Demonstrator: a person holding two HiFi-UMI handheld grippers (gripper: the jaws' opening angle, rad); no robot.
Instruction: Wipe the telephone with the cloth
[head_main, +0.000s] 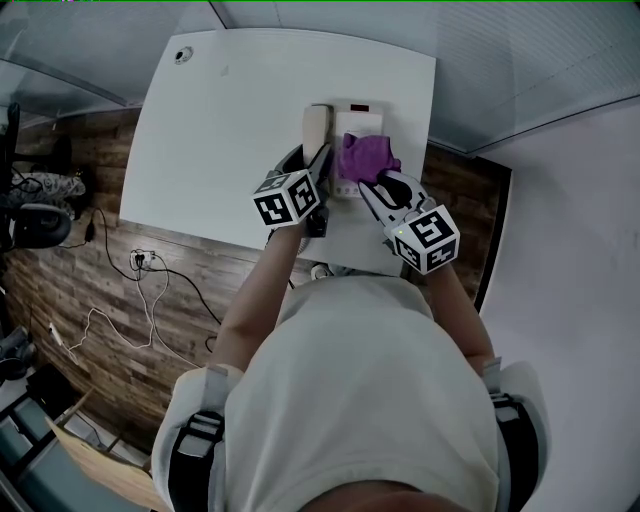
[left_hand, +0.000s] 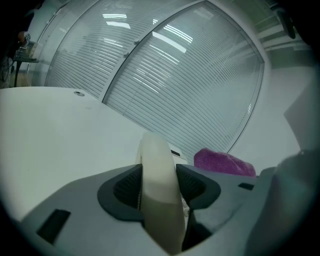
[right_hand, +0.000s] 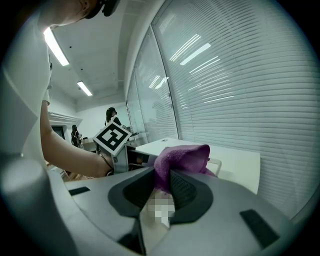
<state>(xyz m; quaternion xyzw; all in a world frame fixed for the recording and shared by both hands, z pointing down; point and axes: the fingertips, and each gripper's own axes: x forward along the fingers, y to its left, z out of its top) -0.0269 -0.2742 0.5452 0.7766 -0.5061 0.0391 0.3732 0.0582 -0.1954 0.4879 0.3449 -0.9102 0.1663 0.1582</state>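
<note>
Purple cloth (head_main: 366, 157) is pinched tight in my right gripper (head_main: 380, 186), over the telephone (head_main: 358, 112) at the table's (head_main: 220, 130) far right. My left gripper (head_main: 319, 168) is clamped on the cream handset (head_main: 316, 125) at the telephone's left.

surface: white table (head_main: 230, 120) | on it: telephone (head_main: 358, 116) near right edge | round fitting (head_main: 182, 55) at far-left corner

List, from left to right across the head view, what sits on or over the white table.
grommet hole → left gripper → purple cloth → right gripper. The handset and telephone base overlap these, so they are left out.
</note>
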